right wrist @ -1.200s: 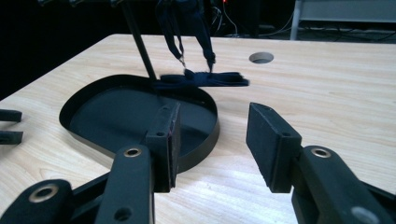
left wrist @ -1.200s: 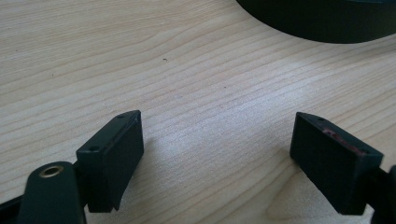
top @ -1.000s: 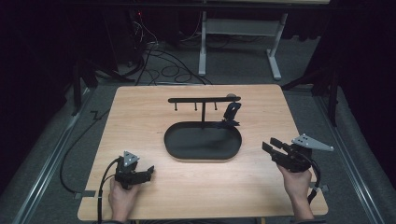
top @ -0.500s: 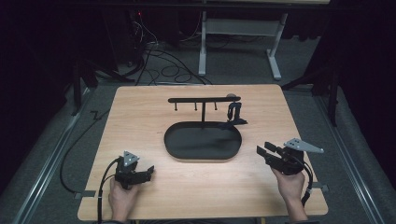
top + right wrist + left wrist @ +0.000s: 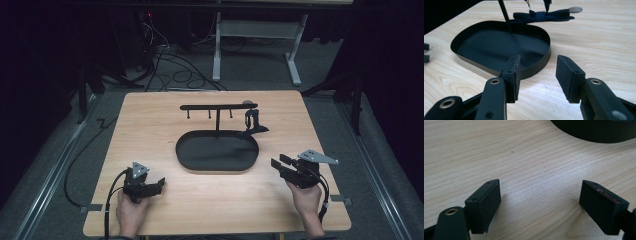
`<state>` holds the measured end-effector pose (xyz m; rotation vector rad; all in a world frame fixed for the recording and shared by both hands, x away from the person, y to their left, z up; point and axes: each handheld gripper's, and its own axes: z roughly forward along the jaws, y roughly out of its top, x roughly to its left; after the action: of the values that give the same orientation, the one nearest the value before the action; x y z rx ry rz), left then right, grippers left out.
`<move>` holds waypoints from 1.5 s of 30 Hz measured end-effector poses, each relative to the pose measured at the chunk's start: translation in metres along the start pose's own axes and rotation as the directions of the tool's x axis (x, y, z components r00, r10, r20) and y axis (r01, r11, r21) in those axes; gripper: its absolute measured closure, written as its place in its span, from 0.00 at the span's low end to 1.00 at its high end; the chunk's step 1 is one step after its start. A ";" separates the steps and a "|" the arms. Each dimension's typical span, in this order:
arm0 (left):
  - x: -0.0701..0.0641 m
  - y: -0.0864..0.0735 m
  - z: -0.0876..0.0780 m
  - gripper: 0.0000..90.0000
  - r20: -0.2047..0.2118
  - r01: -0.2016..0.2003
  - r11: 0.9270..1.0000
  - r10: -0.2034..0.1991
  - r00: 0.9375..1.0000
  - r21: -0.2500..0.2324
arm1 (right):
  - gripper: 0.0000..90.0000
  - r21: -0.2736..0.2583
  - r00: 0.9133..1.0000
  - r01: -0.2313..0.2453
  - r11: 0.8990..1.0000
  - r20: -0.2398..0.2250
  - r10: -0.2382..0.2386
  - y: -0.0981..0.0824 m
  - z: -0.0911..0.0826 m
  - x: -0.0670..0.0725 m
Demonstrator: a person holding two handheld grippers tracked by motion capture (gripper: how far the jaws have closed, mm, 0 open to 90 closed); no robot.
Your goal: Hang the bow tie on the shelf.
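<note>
A black oval tray (image 5: 186, 159) sits mid-table, and a thin post rises from it to a crossbar with small hooks (image 5: 218, 106). A dark strap (image 5: 252, 122) hangs from the bar's right end, its lower part resting on the tray's rim. In the right gripper view the strap (image 5: 541, 15) lies knotted across the far rim of the tray (image 5: 474, 62). My right gripper (image 5: 280, 164) (image 5: 539, 72) hovers low to the right of the tray, open and holding nothing. My left gripper (image 5: 160, 183) (image 5: 541, 195) rests open on the wood at the near left, with the tray's edge (image 5: 599, 135) ahead of it.
The wooden table (image 5: 150, 130) has bare wood on all sides of the tray. Its near edge runs just behind both hands. Cables lie on the dark floor to the left and beyond the table, and a white table frame (image 5: 218, 45) stands farther back.
My right gripper has come down and drifted slightly left, nearer the table, with its jaws still open. The left gripper has stayed where it was.
</note>
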<state>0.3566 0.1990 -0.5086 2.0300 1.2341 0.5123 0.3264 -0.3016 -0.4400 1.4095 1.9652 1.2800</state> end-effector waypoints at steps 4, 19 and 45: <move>0.000 0.000 0.000 0.20 0.000 0.000 1.000 0.000 1.000 0.000 | 0.63 0.011 1.000 0.005 1.000 0.005 -0.005 -0.002 0.004 -0.001; 0.000 0.000 0.000 0.20 0.000 0.000 1.000 0.000 1.000 0.000 | 0.63 0.050 0.999 0.017 0.999 0.044 -0.019 -0.008 0.012 -0.007; 0.000 0.000 0.000 0.20 0.000 0.000 1.000 0.000 1.000 0.000 | 0.63 0.115 0.994 0.001 0.993 0.104 -0.013 -0.020 0.029 -0.022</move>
<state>0.3566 0.1990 -0.5086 2.0305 1.2342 0.5125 0.3466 -0.3100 -0.4748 1.4907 1.9992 1.0819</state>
